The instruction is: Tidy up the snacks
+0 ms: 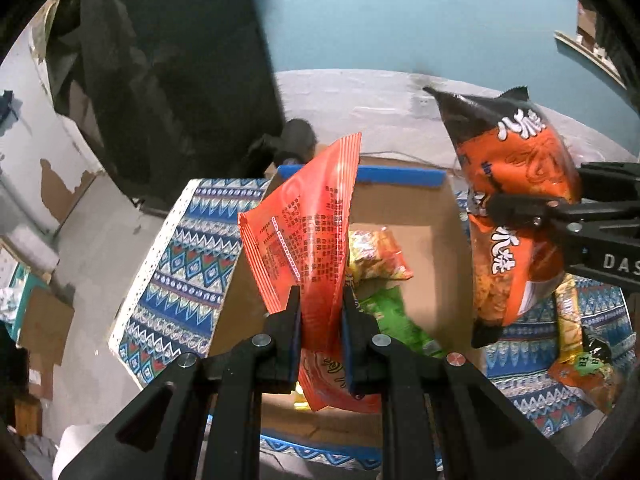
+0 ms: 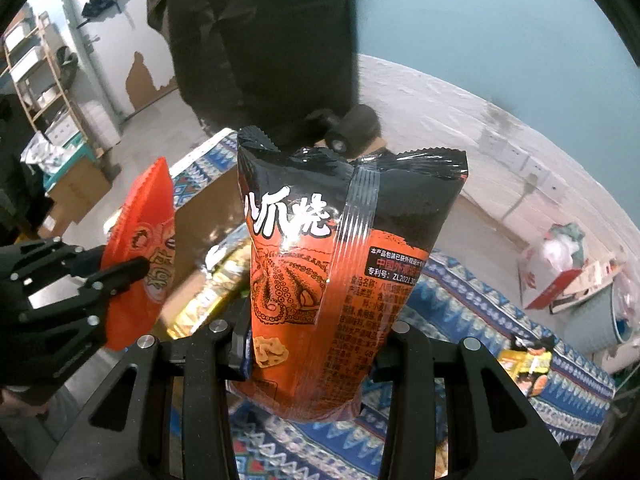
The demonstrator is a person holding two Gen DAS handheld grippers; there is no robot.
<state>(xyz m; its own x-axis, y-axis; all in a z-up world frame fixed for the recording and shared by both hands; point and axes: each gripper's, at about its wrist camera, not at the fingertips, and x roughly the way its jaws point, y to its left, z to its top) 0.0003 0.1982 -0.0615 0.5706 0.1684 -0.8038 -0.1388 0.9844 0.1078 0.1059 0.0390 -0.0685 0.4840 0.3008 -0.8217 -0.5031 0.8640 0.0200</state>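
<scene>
My left gripper (image 1: 320,312) is shut on a flat red snack packet (image 1: 304,224), held upright over an open cardboard box (image 1: 436,236). Inside the box lie a yellow-red packet (image 1: 376,256) and a green packet (image 1: 396,316). My right gripper (image 2: 316,344) is shut on a puffed black-and-orange octopus snack bag (image 2: 336,248), upright above the patterned cloth. The same bag (image 1: 516,208) and the right gripper (image 1: 520,208) show at the right of the left wrist view. In the right wrist view the left gripper (image 2: 116,268) and its red packet (image 2: 140,248) appear at left.
A blue patterned cloth (image 1: 180,264) covers the table under the box. More snack packets (image 1: 576,344) lie on the cloth to the right. A person in dark clothing (image 1: 168,72) stands behind the table. A light bin (image 2: 604,312) with bags stands on the floor at right.
</scene>
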